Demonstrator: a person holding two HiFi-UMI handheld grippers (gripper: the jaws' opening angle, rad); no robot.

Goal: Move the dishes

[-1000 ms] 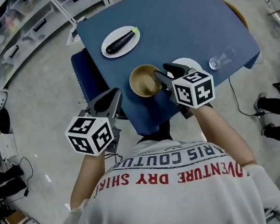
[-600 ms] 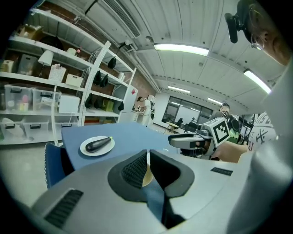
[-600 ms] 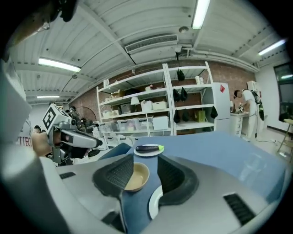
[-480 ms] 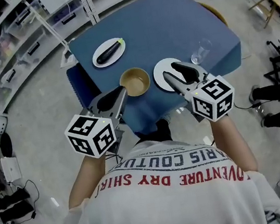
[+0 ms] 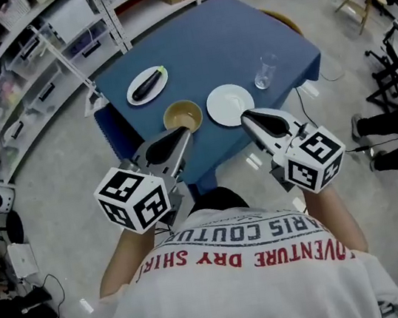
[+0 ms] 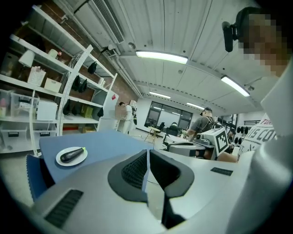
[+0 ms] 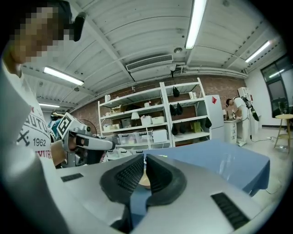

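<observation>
The blue-clothed table carries a brown bowl, an empty white plate, a clear glass and a white plate with an eggplant. Both grippers hang in the air on the near side of the table, above its front edge, touching no dish. My left gripper points toward the bowl and is shut and empty; its pads meet in the left gripper view. My right gripper points at the white plate. Its jaws have just been closing with nothing between them.
A blue chair stands at the table's left corner. White shelving runs along the left and back. A round wooden stool shows behind the table. Someone's legs and a black stand are at the right.
Both grippers have lifted up and back from the dishes toward the person. The right jaws, open over the white plate half a second ago, are now together. The table looks farther away.
</observation>
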